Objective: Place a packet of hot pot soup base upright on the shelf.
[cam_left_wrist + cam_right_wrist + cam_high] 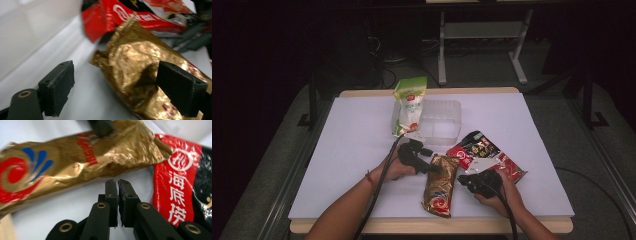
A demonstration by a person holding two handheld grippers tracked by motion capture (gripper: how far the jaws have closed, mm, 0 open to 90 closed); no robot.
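Two black jaws of the left gripper (115,92) standing wide apart, nothing pressed between the pads. Between and behind them, a crinkled gold foil pouch (140,65) lying on the white table (87,95), its torn top edge toward the red and black packet (140,17). At left, blurred clear plastic container (30,32).

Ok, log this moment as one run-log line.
left gripper: open, astride gold pouch top | right gripper: shut, empty, beside red pouch | clear tray: behind
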